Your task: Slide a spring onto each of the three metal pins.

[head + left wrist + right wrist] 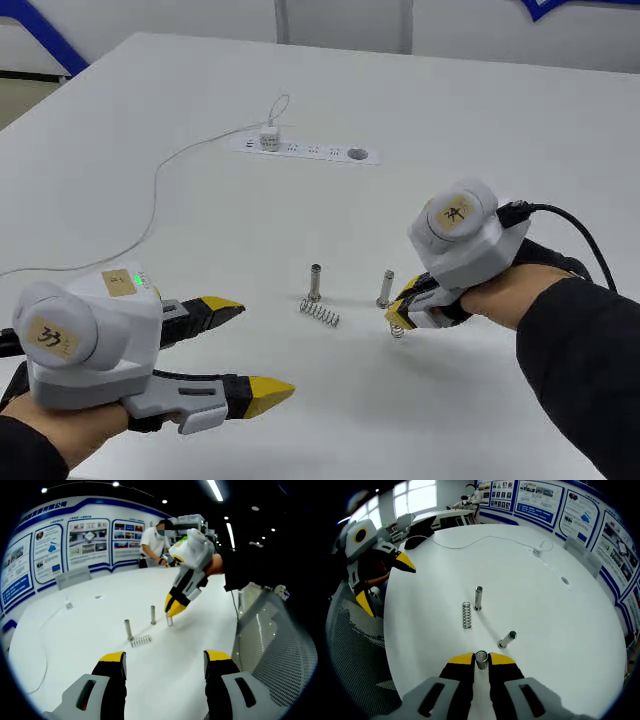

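Note:
Two metal pins stand upright on the white table (200, 220): a left pin (315, 281) and a right pin (386, 288). A loose spring (320, 313) lies flat beside the left pin. My right gripper (400, 320) is shut on another spring (397, 330), held near the table just right of the right pin. In the right gripper view the held spring (481, 659) sits end-on between the yellow tips, with the near pin (507, 639) just ahead. My left gripper (250, 348) hovers open at the front left, nothing between its fingers.
A white power strip (305, 150) with a plugged-in charger and a cable (155, 195) lies at the back of the table. A mesh chair (270, 645) stands off the table's edge. A person (150, 540) is at a far bench.

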{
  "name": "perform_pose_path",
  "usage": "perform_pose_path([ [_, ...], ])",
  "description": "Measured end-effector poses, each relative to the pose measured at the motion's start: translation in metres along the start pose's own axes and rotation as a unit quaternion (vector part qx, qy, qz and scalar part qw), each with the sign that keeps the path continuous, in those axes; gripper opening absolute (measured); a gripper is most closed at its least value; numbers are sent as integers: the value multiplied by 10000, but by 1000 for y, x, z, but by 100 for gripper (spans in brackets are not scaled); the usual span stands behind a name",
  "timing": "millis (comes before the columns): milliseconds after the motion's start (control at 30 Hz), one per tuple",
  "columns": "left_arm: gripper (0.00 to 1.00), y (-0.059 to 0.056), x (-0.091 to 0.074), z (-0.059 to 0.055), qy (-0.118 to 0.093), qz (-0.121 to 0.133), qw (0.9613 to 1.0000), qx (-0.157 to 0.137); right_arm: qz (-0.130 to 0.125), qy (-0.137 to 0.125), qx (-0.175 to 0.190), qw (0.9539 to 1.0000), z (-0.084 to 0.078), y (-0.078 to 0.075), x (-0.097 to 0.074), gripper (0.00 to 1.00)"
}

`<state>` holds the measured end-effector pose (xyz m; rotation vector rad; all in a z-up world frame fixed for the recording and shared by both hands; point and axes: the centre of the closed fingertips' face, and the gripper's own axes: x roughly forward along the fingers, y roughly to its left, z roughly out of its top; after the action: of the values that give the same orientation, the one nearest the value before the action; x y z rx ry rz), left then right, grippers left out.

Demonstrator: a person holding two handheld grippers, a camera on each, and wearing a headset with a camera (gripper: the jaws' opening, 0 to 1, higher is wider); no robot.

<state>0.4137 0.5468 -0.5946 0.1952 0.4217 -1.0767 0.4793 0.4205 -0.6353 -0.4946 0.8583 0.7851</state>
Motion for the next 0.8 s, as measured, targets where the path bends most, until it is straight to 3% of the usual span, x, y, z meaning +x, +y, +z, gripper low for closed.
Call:
perform_pose_path([
  [333, 64, 0, 0, 1, -18, 9, 10000, 1, 30, -372, 131, 9992, 25, -2, -20, 12],
  [800, 64, 3, -2, 2, -64, 45, 10000, -13, -229, -675, 202, 9973, 45, -26, -36, 12],
])
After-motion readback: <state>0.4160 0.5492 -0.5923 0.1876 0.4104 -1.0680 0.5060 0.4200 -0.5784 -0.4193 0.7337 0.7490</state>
